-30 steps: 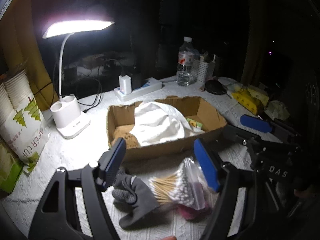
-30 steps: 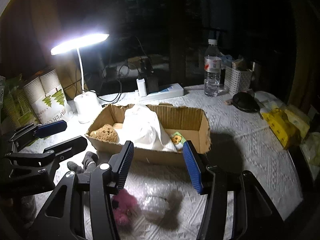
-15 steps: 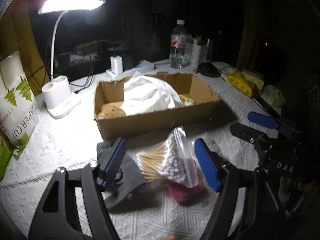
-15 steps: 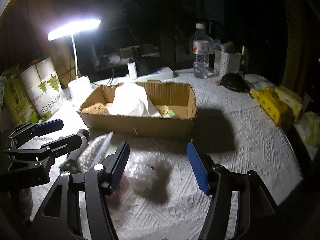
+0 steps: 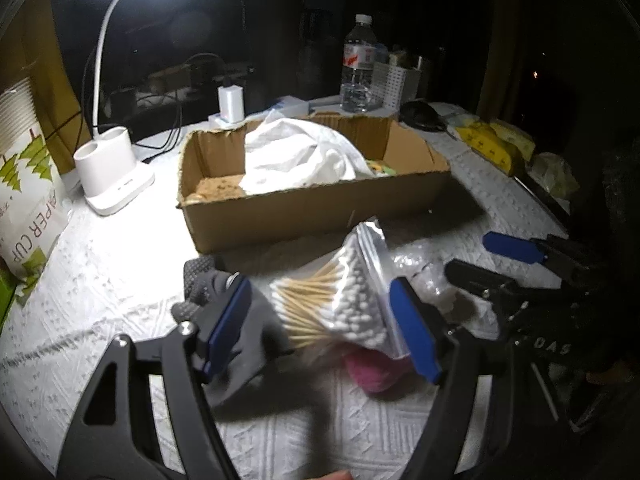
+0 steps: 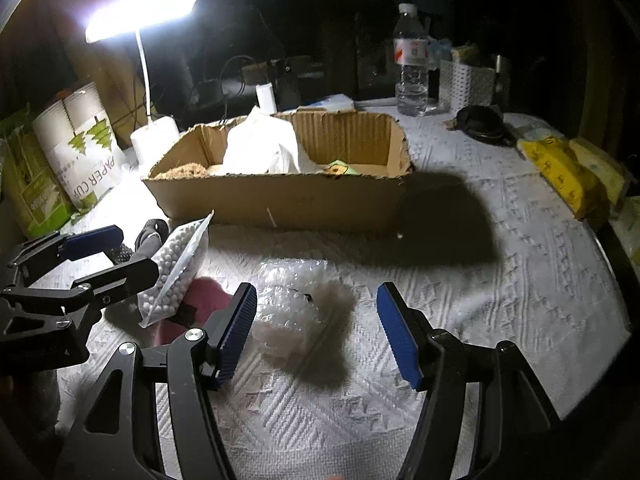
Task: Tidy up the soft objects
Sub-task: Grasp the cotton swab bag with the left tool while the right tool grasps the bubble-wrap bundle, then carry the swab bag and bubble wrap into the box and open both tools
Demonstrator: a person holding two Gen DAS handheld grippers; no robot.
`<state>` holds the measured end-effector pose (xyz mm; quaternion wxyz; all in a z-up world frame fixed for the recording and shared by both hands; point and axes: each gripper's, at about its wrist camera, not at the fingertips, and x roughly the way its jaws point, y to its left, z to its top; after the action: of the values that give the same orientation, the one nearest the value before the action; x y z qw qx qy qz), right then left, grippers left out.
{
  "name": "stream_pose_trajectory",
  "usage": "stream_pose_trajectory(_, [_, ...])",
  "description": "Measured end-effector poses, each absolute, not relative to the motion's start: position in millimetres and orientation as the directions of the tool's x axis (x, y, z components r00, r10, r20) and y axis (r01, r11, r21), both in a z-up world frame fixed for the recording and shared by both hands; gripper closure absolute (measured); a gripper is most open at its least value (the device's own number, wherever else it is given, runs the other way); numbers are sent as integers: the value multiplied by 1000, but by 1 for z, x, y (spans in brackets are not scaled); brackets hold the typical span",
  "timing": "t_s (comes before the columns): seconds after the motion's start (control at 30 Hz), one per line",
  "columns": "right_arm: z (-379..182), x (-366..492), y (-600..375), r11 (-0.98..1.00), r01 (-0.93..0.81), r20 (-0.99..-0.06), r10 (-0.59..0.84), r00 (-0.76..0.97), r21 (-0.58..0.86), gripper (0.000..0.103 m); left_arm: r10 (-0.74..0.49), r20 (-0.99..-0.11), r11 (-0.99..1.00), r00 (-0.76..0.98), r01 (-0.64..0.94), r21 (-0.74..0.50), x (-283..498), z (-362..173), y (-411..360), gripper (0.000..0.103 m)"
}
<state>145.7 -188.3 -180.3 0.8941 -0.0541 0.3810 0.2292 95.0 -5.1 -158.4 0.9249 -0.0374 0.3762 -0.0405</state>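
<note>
Left claw (image 5: 320,320): jaws spread wide, straddling the bag of cotton swabs (image 5: 344,304). The far pad appears to touch the bag's sealed edge; the near pad sits over the grey glove (image 5: 224,300) and clear of the bag. No grip is established. Whether the bag rests on the items beneath it or is propped up cannot be determined.

Right claw (image 6: 316,328): jaws wide, holding nothing, positioned low over the bubble wrap (image 6: 292,304), which lies flat on the counter (image 6: 500,280) between the pads.

Loose items: a pink soft item (image 5: 372,368) lies partly under the swab bag, the glove just beside it. All four sit in front of the cardboard box (image 5: 312,208), near its front wall. The box already contains a white cloth (image 5: 296,156), a brown sponge-like piece (image 6: 188,170) at its left end and a small green-yellow item (image 6: 340,168).

Assessment: the sorting is partly done, with four items left outside the box.

Risks noted:
- Closing the left claw here may catch the glove together with the bag, since one pad overlies the glove.
- The bag's film is slick and its contents shift; a pinch on the edge alone could slip or let the bag swing.
- The two claws work close together and could collide.
- Bubble wrap is thin and lies flat; the pads may close above it and miss.
- The cloth stands high in the box, so added items could roll off it.
</note>
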Motion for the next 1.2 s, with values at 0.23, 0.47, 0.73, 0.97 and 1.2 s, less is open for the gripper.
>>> stream_pose_trajectory(0.23, [-195,157,-183,873,-476,-729,393,561,105,28,-108,-719,994,687,67,-86,108,-167,-12,28])
stream_pose_trajectory(0.47, [-203,162,-182,853,-502,-735,434,521,147,29,-118,-743,992,659,52,-112,120,-176,-10,21])
stream_pose_trajectory(0.73, [-207,154,-172,798,-583,-737,485,471,153,62,-123,-781,992,613,47,-119,135,-188,-13,21])
stream_pose_trajectory(0.97, [-202,155,-189,820,-548,-713,485,507,168,67,-118,-796,993,594,47,-112,144,-197,-14,20])
stream_pose_trajectory(1.2, [-196,160,-209,847,-502,-700,465,542,175,67,-156,-785,987,600,63,-148,143,-195,-11,29])
